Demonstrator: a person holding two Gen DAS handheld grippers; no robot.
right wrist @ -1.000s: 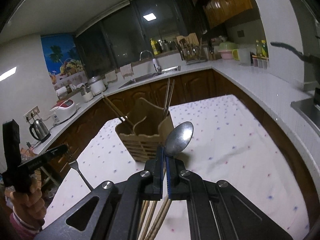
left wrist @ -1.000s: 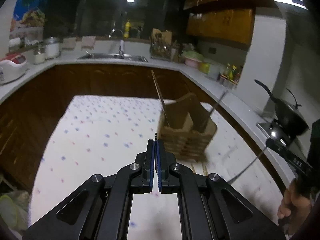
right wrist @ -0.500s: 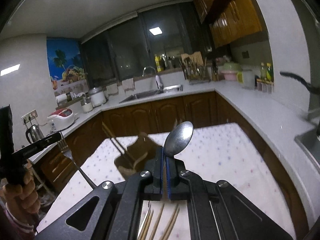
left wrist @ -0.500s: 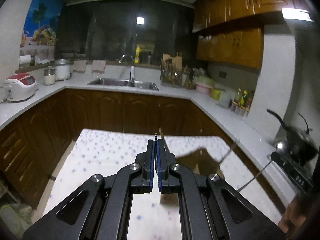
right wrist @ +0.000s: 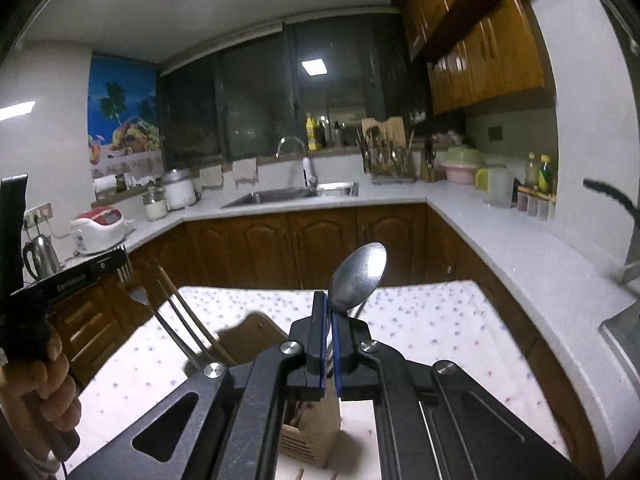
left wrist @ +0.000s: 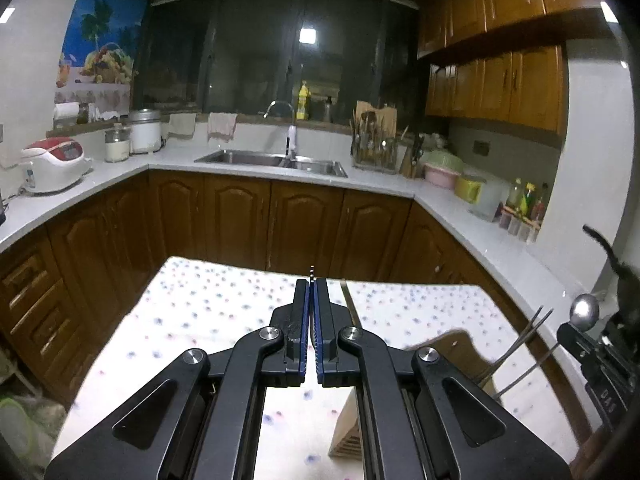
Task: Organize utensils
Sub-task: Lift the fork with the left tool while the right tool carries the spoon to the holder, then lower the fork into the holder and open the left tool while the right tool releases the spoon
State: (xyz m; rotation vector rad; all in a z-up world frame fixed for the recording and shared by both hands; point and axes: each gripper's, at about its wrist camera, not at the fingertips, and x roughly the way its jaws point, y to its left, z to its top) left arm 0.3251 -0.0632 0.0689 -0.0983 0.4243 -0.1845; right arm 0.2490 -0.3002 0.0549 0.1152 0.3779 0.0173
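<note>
Left gripper (left wrist: 311, 286): my jaws are pressed together on a fork (right wrist: 138, 295); from my own camera only its tine tips poke out above the pads, while the right view shows tines and neck beside my body.
Right gripper (right wrist: 329, 300): my jaws are clamped on a spoon (right wrist: 359, 278), bowl up and tilted right above the pads.
Holder (right wrist: 256, 336): wooden, on the table (left wrist: 208, 312), below and between my two grippers, largely hidden behind them.
Holder contents: chopsticks (right wrist: 180, 312) lean up and left from it in the right view; exact compartment cannot be told.
Hand (right wrist: 48, 392): wrapped around my left handle.
</note>
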